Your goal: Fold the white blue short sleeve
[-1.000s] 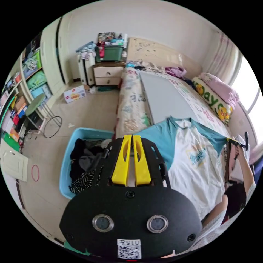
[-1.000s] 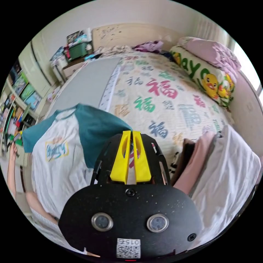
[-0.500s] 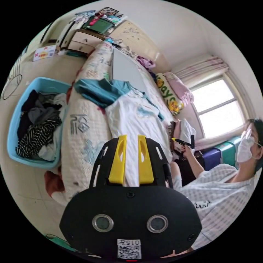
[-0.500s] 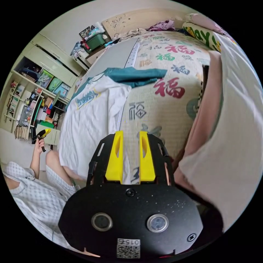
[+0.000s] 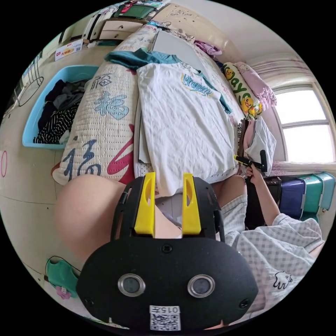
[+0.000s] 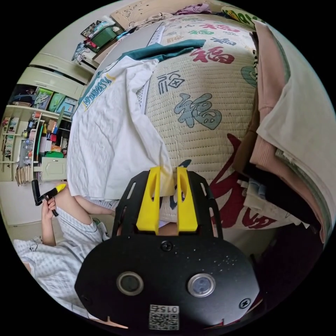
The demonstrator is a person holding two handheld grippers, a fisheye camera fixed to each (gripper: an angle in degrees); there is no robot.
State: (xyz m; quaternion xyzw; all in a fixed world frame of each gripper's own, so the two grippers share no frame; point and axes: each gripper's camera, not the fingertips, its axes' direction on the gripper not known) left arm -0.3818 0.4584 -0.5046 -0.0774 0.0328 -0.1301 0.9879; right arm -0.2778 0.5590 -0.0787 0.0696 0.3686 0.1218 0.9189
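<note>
Left gripper view, shirt [image 5: 175,115], laundry basket [image 5: 33,115] beside bed [image 5: 101,119]

White-blue shirt [image 6: 108,136] flat on quilted bed [image 6: 206,94] — fingers [image 6: 148,206] parted

In the left gripper view, the shirt [image 5: 178,115] lies flat on the bed [image 5: 101,115], its collar toward 12 o'clock. The basket [image 5: 33,115] stands on the floor at 9 o'clock of the bed. At 3 o'clock of the shirt is a stack of folded clothes [image 5: 257,140]; the pillows [image 5: 245,89] lie at 1 o'clock.
</note>
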